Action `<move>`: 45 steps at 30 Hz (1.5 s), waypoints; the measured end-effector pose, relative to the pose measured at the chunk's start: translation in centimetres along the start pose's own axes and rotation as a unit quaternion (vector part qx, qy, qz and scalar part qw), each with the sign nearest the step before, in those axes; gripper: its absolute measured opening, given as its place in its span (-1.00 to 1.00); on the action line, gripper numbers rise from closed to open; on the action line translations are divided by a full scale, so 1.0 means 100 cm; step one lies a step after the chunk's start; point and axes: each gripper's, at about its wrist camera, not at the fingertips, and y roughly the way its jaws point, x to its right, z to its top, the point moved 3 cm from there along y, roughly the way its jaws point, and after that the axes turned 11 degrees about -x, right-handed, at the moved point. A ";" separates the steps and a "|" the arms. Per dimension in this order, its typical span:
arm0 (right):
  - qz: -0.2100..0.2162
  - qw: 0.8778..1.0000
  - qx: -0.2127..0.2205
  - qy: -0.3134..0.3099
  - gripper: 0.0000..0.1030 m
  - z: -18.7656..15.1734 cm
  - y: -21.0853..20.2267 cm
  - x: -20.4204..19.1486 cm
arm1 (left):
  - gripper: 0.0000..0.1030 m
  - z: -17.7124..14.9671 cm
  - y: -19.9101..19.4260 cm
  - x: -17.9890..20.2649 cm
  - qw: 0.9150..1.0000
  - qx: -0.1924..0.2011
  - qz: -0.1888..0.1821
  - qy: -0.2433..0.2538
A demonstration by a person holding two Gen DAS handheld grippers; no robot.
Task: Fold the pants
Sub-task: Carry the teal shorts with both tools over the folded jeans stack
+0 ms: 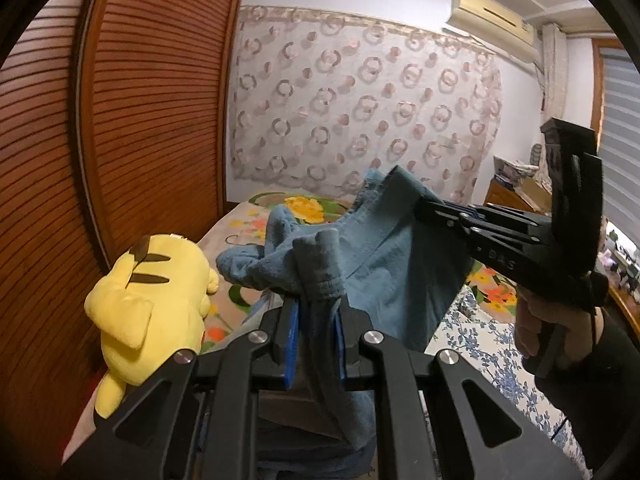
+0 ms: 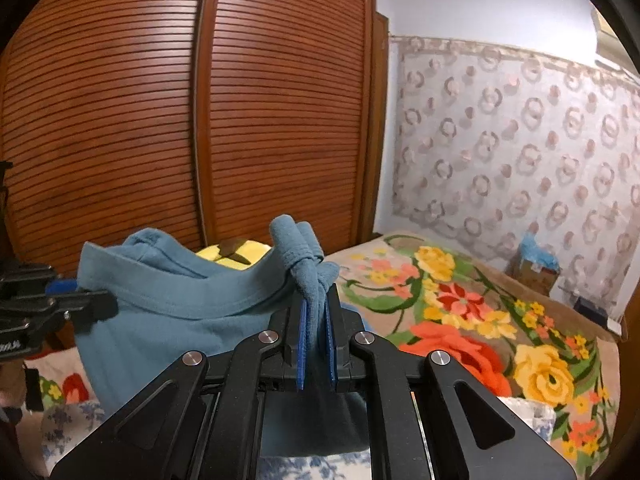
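Blue pants (image 1: 384, 264) held aloft over the floral bed (image 2: 460, 320), bunched cloth pinched in both nearly closed jaws, left gripper (image 1: 316, 320) and right gripper (image 2: 316, 332) both angled slightly downward.

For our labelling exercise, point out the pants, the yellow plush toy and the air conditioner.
pants (image 1: 384, 264): left wrist view, on the flat blue cloth near the waistband.
yellow plush toy (image 1: 148, 304): left wrist view, on its back.
air conditioner (image 1: 488, 12): left wrist view, on its front panel.
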 end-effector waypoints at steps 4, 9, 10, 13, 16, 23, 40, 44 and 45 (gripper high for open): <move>0.005 1.000 -0.006 -0.014 -0.90 0.009 0.021 -0.010 | -0.77 -0.005 0.004 -0.009 1.000 -0.004 0.008 -0.017; 0.015 0.999 -0.021 -0.021 -0.90 0.011 0.044 -0.017 | -0.77 -0.018 0.013 -0.019 0.999 -0.014 0.019 -0.039; 0.017 0.999 -0.024 -0.020 -0.90 0.010 0.048 -0.019 | -0.76 -0.020 0.014 -0.021 0.999 -0.017 0.018 -0.044; 0.024 0.999 -0.032 -0.022 -0.90 0.011 0.060 -0.022 | -0.76 -0.025 0.016 -0.022 0.998 -0.023 0.022 -0.050; 0.030 0.998 -0.041 -0.024 -0.90 0.011 0.072 -0.025 | -0.73 -0.030 0.019 -0.023 0.998 -0.030 0.028 -0.053; 0.052 0.996 -0.065 -0.007 -0.90 0.008 0.086 -0.024 | -0.69 -0.036 0.022 -0.026 0.997 -0.042 0.031 -0.060; 0.071 0.995 -0.069 0.004 -0.62 -0.006 0.051 -0.010 | -0.50 -0.015 0.006 -0.005 1.000 -0.018 0.010 -0.016; 0.065 0.994 -0.093 -0.002 -0.62 -0.018 0.063 -0.012 | -0.50 -0.023 0.032 -0.008 0.998 -0.057 0.008 -0.018; 0.063 0.993 -0.098 -0.002 -0.62 -0.021 0.067 -0.011 | -0.50 -0.026 0.035 -0.008 0.998 -0.063 0.011 -0.019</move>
